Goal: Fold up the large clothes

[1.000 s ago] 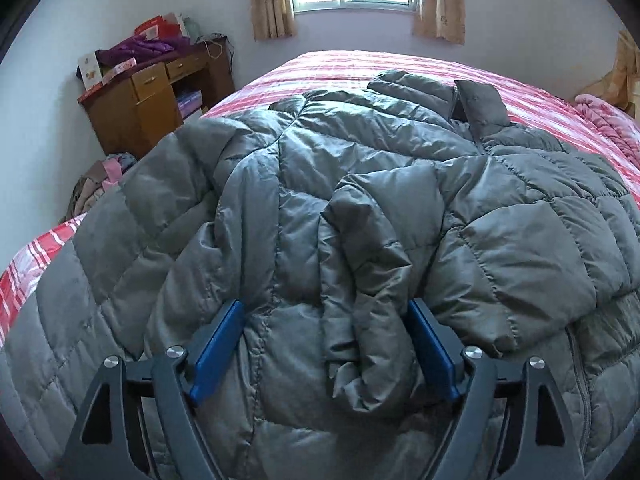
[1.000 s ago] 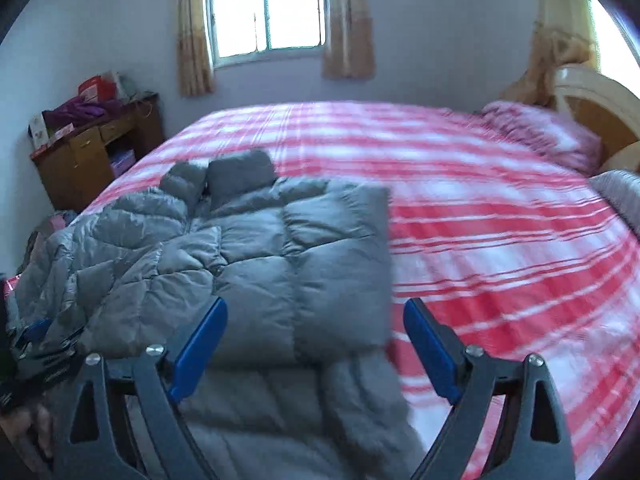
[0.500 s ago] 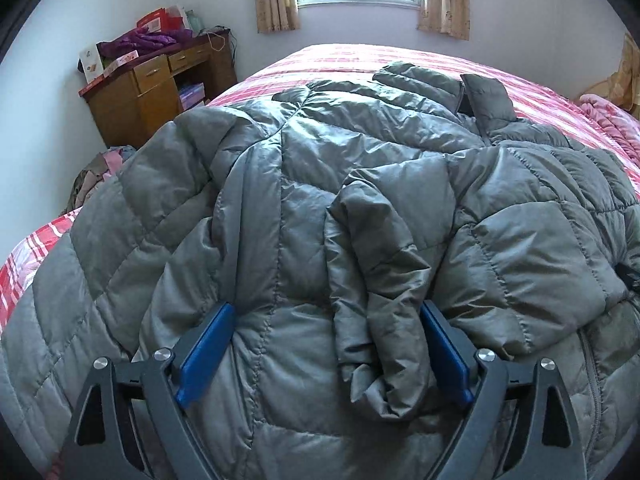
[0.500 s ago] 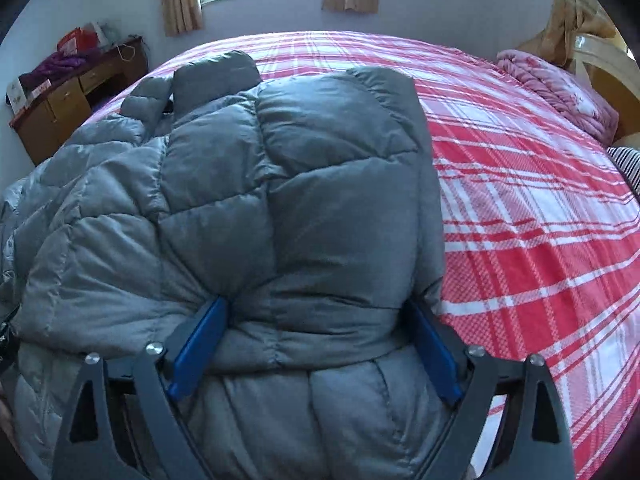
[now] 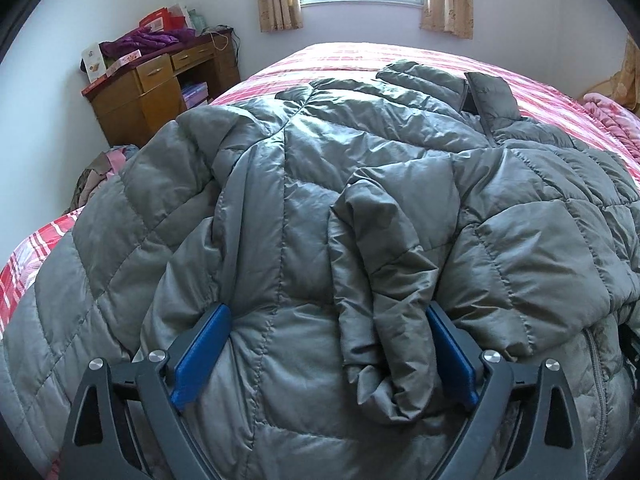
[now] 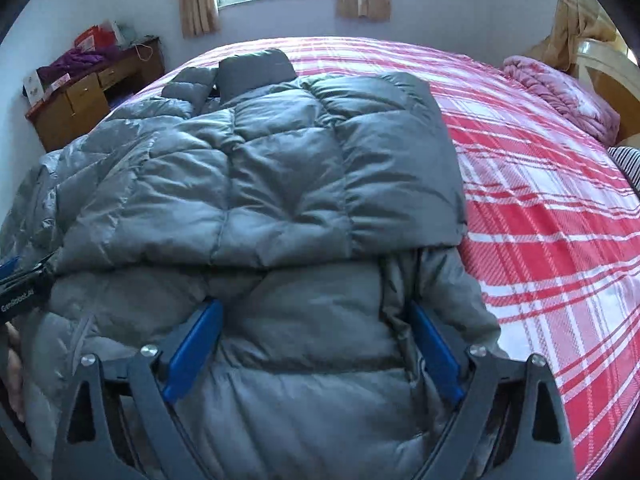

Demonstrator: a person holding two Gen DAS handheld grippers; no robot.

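A grey quilted puffer jacket [image 5: 360, 160] lies spread on the red plaid bed [image 5: 360, 56], collar [image 5: 492, 92] toward the window. One sleeve [image 5: 384, 264] is folded across its front, cuff toward me. My left gripper [image 5: 326, 312] presses down on the jacket's near part, its jaws opening wide, with the cuff and body fabric bulging between them. In the right wrist view the jacket's [image 6: 280, 184] right side is folded inward into a flat panel. My right gripper [image 6: 314, 307] rests on the hem below that panel, jaws opening, fabric between them. The left gripper's body [image 6: 20, 288] shows at the left edge.
A wooden desk [image 5: 160, 88] piled with clothes and boxes stands at the left wall, with a heap of clothes [image 5: 96, 172] on the floor beside it. A pink blanket [image 6: 560, 92] and the headboard [image 6: 608, 76] are at the far right. Bare plaid bedding [image 6: 540, 200] stretches right of the jacket.
My right gripper has come down from above the bed onto the jacket's near hem. Both pairs of jaws have spread a little wider. The left gripper has stayed where it was.
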